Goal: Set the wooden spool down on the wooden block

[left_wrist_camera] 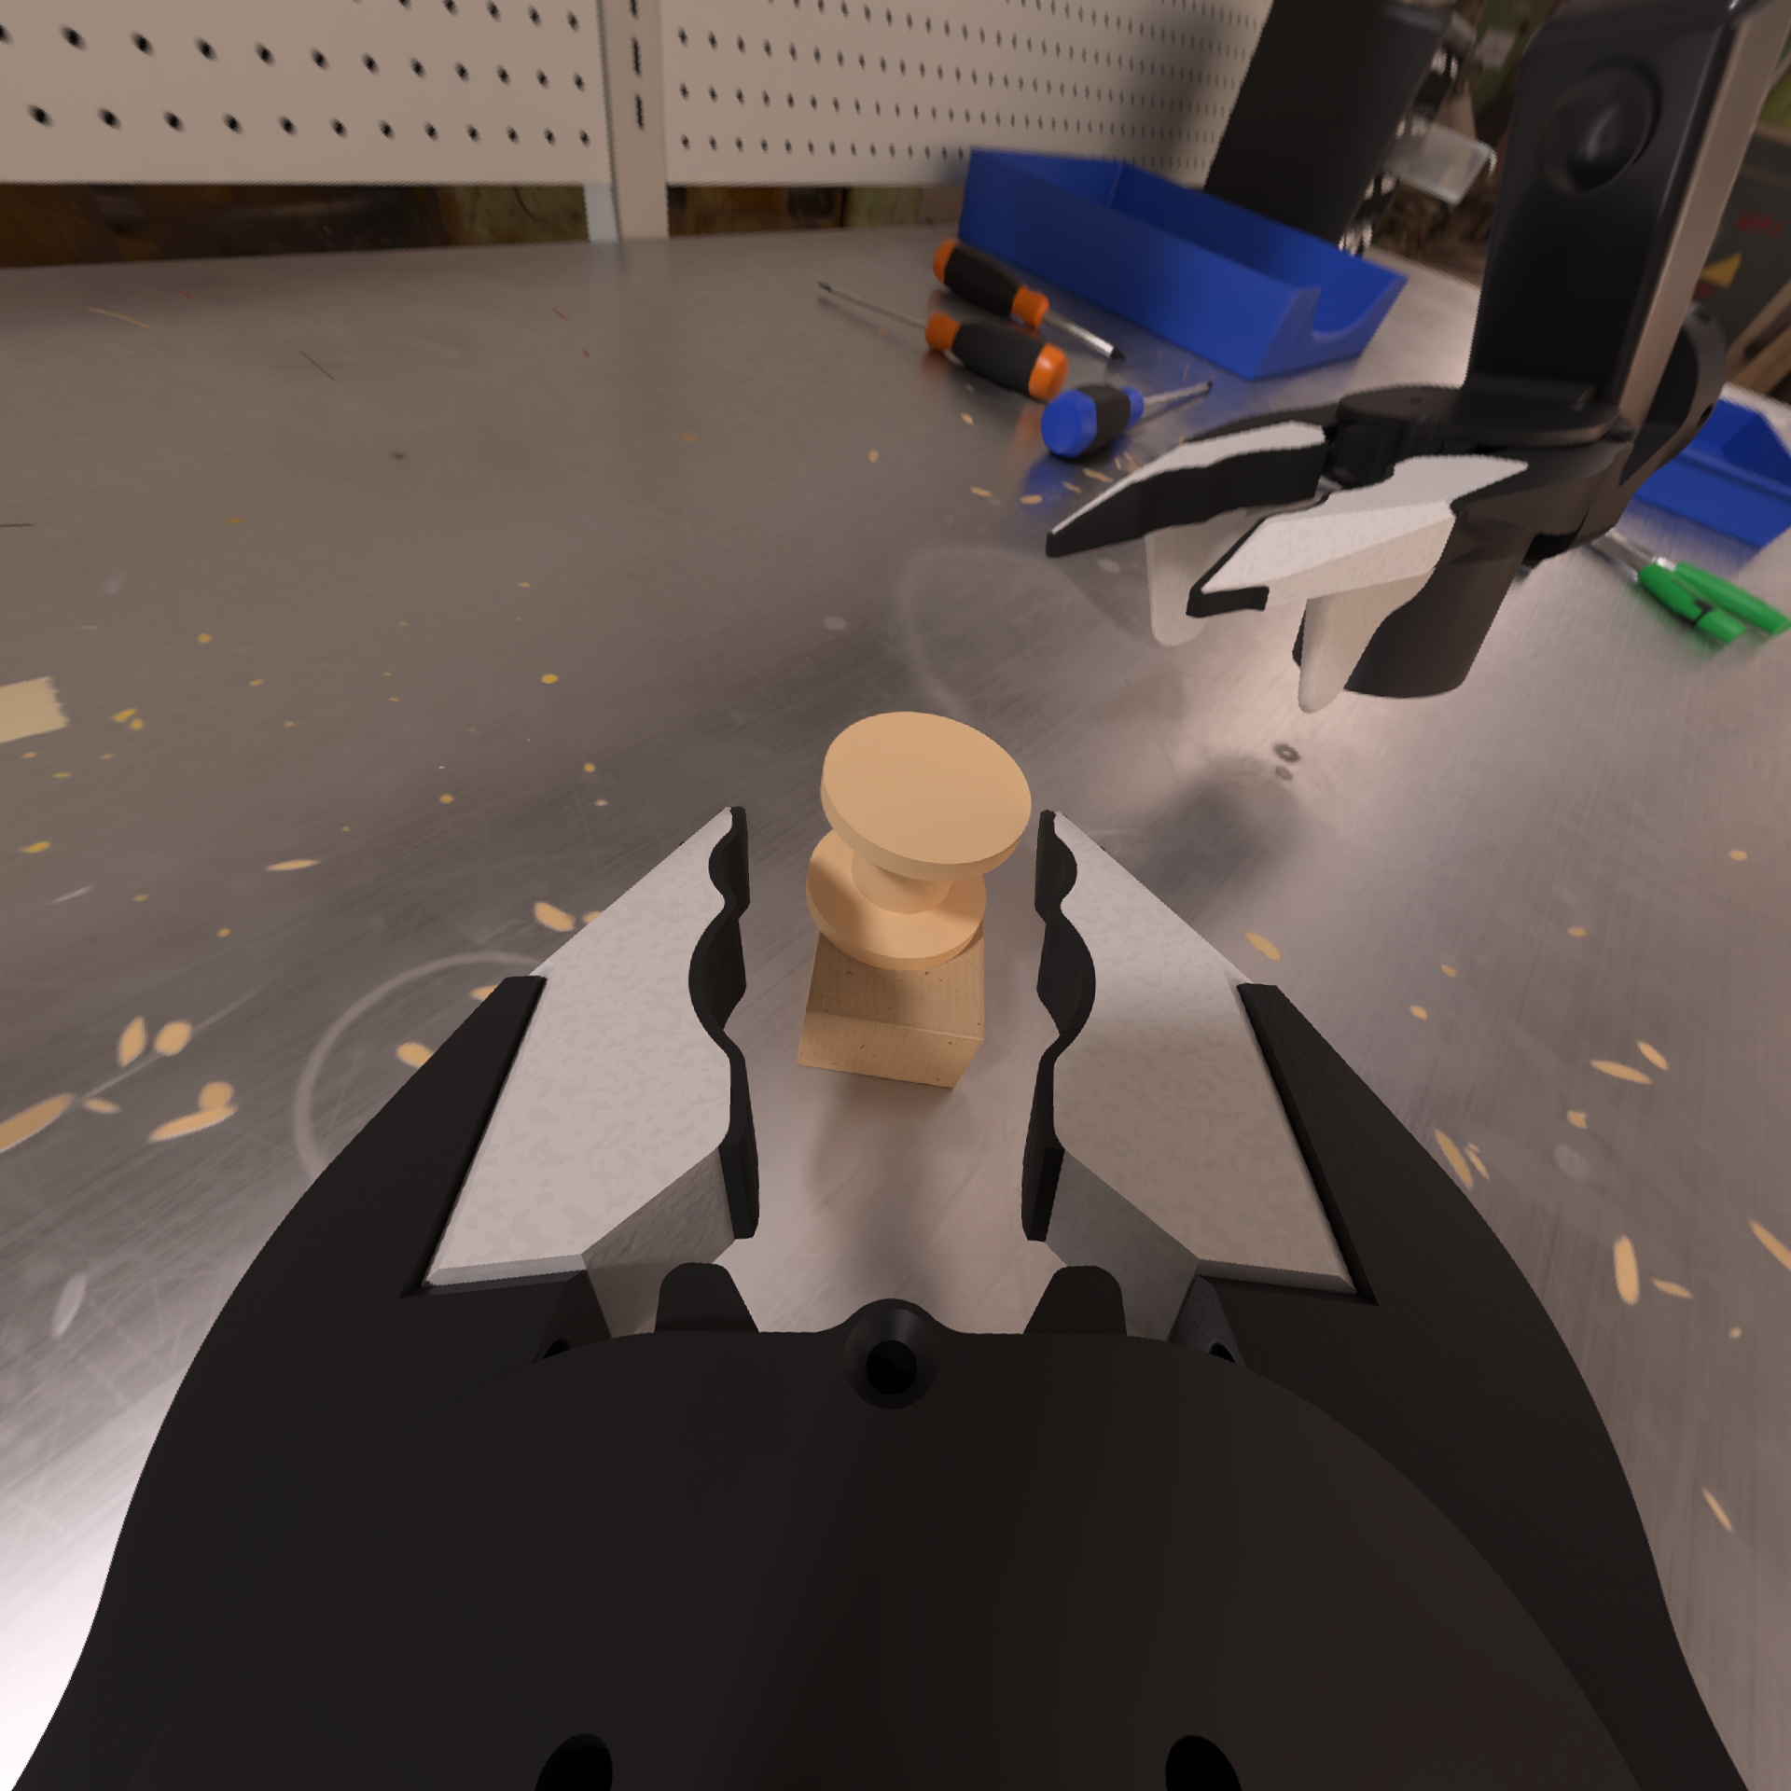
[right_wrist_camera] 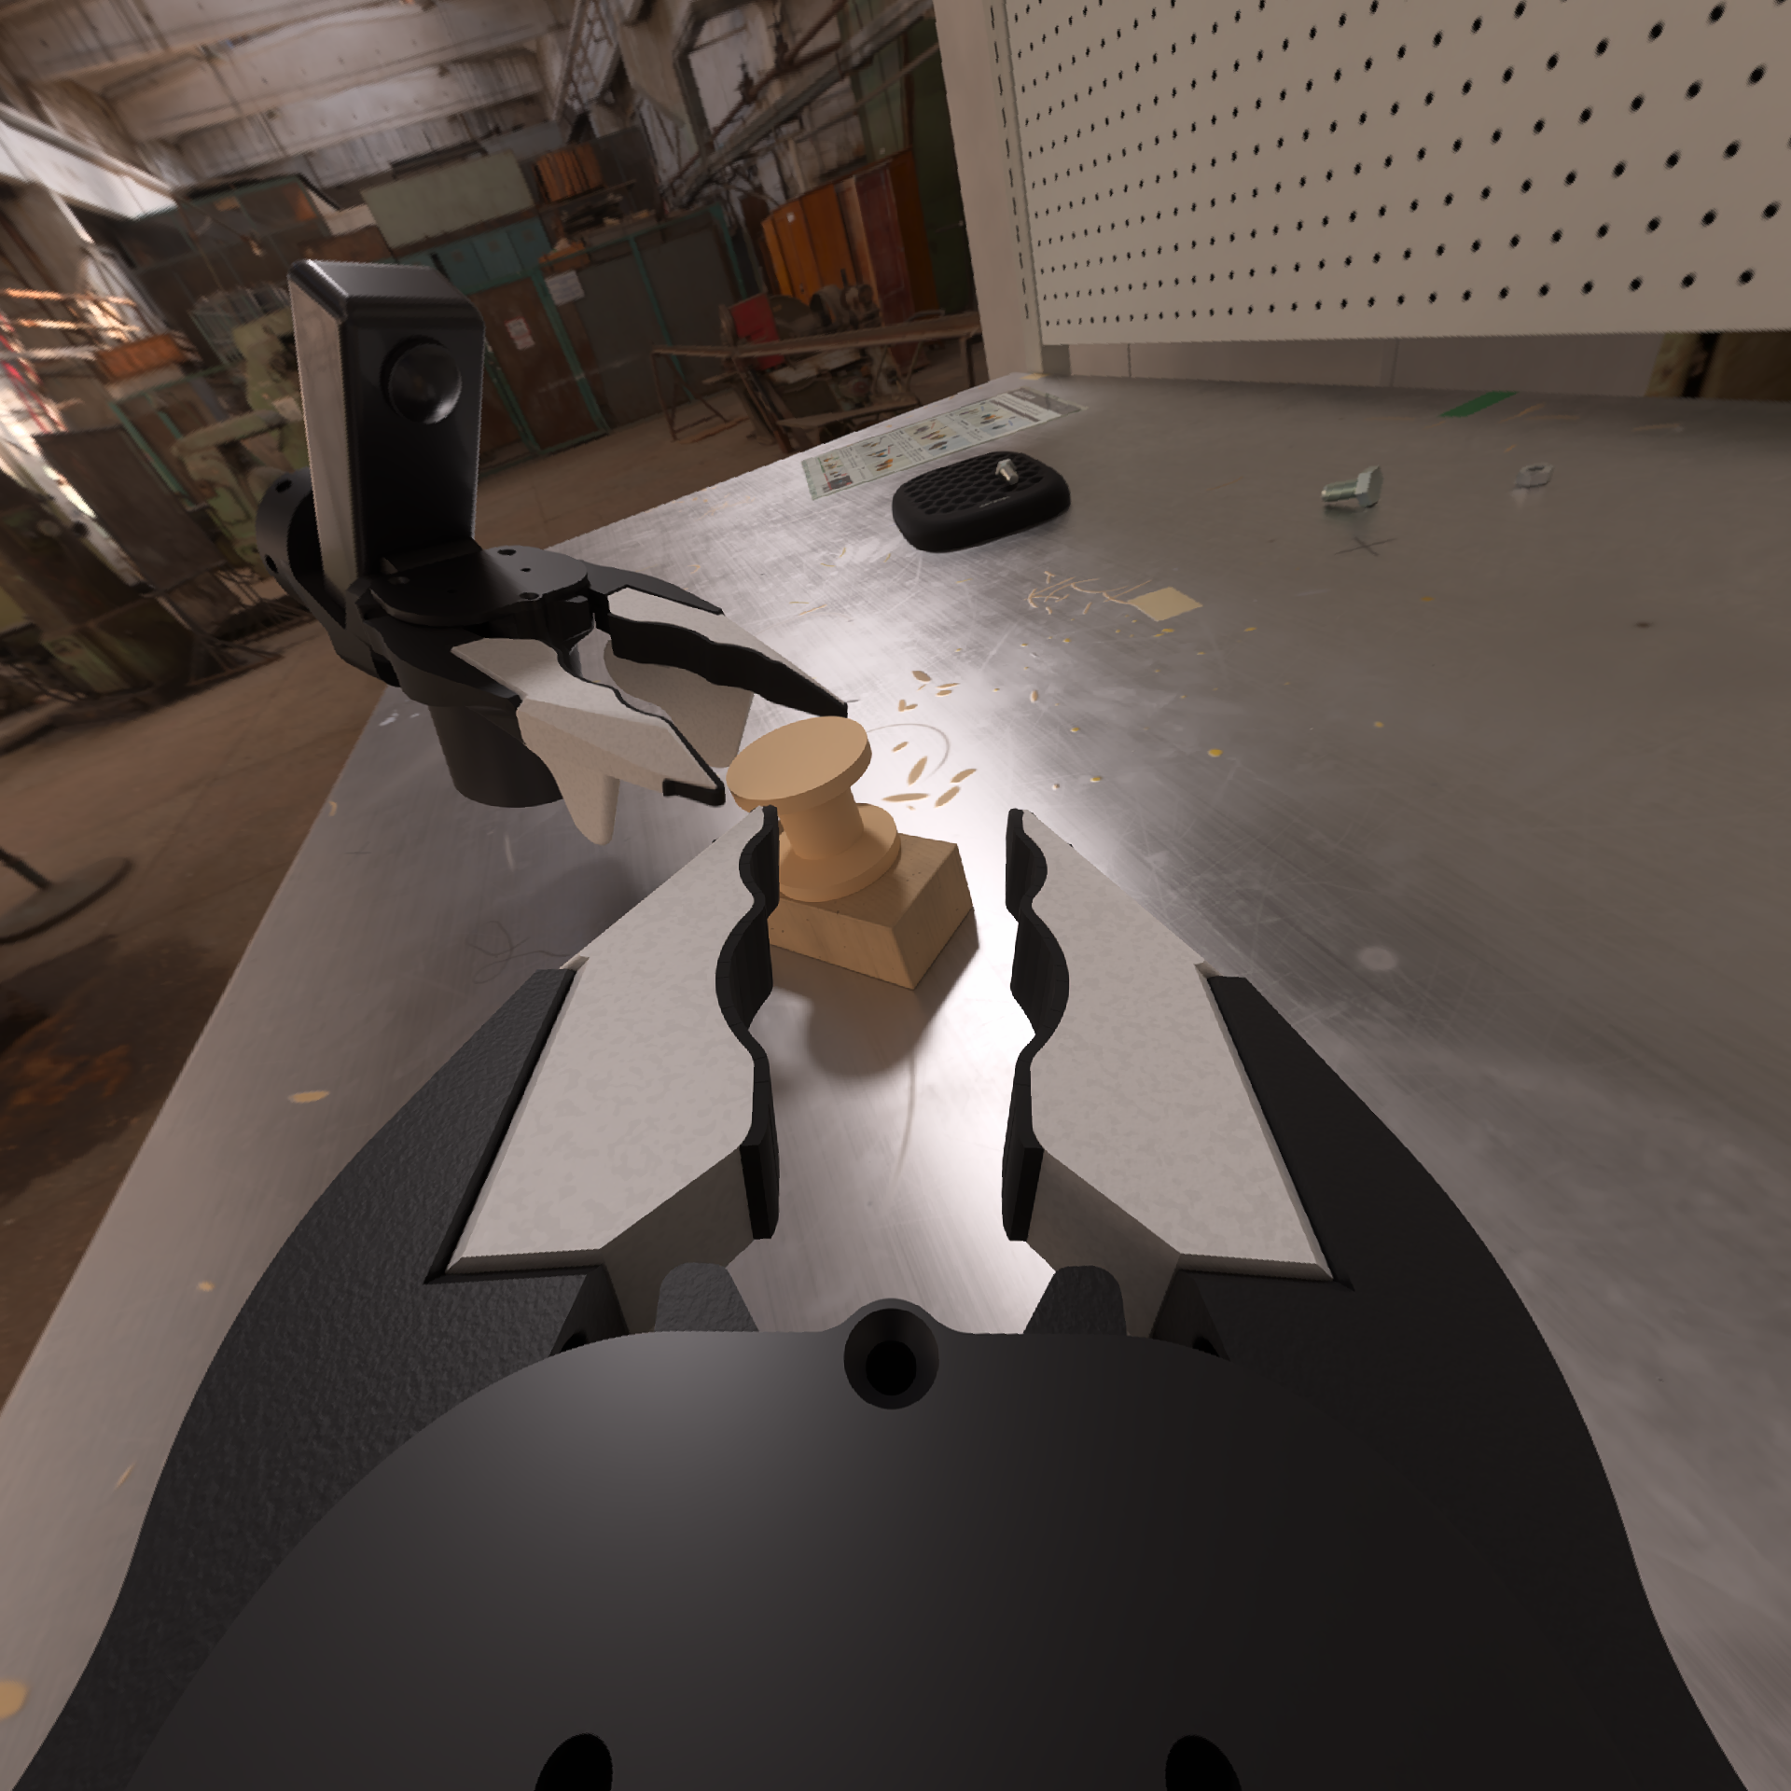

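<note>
The wooden spool [left_wrist_camera: 926, 800] stands upright on the wooden block [left_wrist_camera: 892, 1027], which rests on the metal table. My left gripper [left_wrist_camera: 892, 819] is open. Its fingertips sit either side of the spool with a gap on each side, touching nothing. My right gripper [left_wrist_camera: 1129, 581] is open and empty, hovering to the right of and beyond the spool. In the right wrist view the spool [right_wrist_camera: 824, 804] and block [right_wrist_camera: 872, 930] lie just past the right gripper [right_wrist_camera: 892, 819], and the left gripper [right_wrist_camera: 780, 748] is at the spool's far left side.
Screwdrivers [left_wrist_camera: 998, 325] and a blue bin [left_wrist_camera: 1182, 262] lie at the back right, with a green tool [left_wrist_camera: 1711, 606] beside them. A black perforated pad [right_wrist_camera: 979, 499], a bolt [right_wrist_camera: 1352, 485] and a nut [right_wrist_camera: 1533, 473] lie farther off. A pegboard [right_wrist_camera: 1405, 165] backs the table. The table edge [right_wrist_camera: 242, 1047] runs along the left.
</note>
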